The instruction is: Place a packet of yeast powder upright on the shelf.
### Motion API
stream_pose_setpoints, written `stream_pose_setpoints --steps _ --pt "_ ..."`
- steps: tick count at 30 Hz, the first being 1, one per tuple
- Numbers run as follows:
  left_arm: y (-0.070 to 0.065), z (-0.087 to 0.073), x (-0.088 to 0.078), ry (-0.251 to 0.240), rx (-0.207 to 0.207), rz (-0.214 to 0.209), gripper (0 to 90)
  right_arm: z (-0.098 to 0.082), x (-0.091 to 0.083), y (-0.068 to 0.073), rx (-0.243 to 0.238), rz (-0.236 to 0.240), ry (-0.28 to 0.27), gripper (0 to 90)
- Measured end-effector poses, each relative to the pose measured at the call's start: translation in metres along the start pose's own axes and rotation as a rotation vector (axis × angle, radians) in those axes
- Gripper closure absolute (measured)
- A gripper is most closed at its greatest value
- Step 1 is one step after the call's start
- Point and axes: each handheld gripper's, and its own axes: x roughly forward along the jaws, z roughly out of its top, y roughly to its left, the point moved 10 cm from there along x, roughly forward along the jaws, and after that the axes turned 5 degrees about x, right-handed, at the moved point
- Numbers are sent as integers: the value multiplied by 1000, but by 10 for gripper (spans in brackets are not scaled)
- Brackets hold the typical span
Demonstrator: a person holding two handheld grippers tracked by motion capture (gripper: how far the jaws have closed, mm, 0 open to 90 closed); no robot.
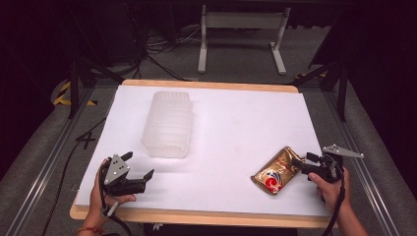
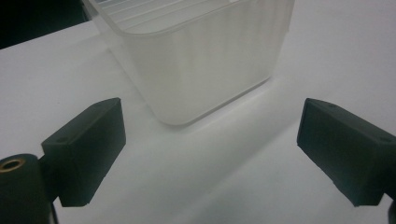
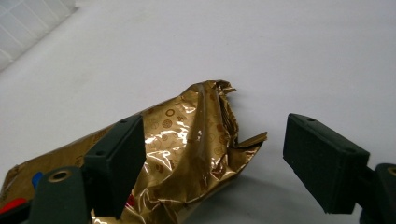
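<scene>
A crumpled gold foil pouch point(image 1: 275, 172) with a red and blue print lies flat on the white tabletop point(image 1: 236, 118) at the front right. My right gripper point(image 1: 302, 164) stands open at the pouch's far-right end. In the right gripper view the pouch's torn top point(image 3: 196, 149) sits between the jaws, close to the left one and apart from the right one; my right gripper point(image 3: 212, 126) presses on nothing. A translucent plastic container point(image 1: 168, 123) stands left of centre. My left gripper point(image 1: 139, 164) is open near the front left, its jaws empty and pointed at the container point(image 2: 196, 60) just ahead of my left gripper point(image 2: 211, 105).
The white sheet covers a wooden board whose edge point(image 1: 196, 216) runs along the front. Beyond the table lie floor cables point(image 1: 162, 54) and a white desk frame point(image 1: 241, 34). Metal rails point(image 1: 44, 162) flank both sides.
</scene>
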Motion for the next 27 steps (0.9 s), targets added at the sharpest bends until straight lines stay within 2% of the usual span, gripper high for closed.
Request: stream_pose_setpoints --steps 1,5,10,12,13,16,20,22,25,27 --pt "0 0 0 0 0 0 86 0 0 0 0 0 0 220" --pt "0 0 0 2 1 1 87 -9 12 4 18 24 66 234" --pt "0 -1 1 8 6 0 87 -9 13 7 33 63 56 297" --pt "-1 -1 1 11 8 -2 87 -9 13 10 34 89 51 382" --pt "-1 -1 1 11 8 -2 87 -9 13 10 34 89 51 382" --pt "0 -2 2 13 6 -2 87 -9 12 11 26 99 38 577" --pt "0 -3 2 18 8 -2 87 -8 9 10 -3 77 25 747" --pt "0 -3 2 17 8 -2 87 -6 8 10 -12 75 15 768" --pt "1 -3 2 16 5 0 87 -1 4 15 -65 57 -14 792" --pt "1 -3 1 18 5 3 87 0 2 16 -75 57 -24 802"
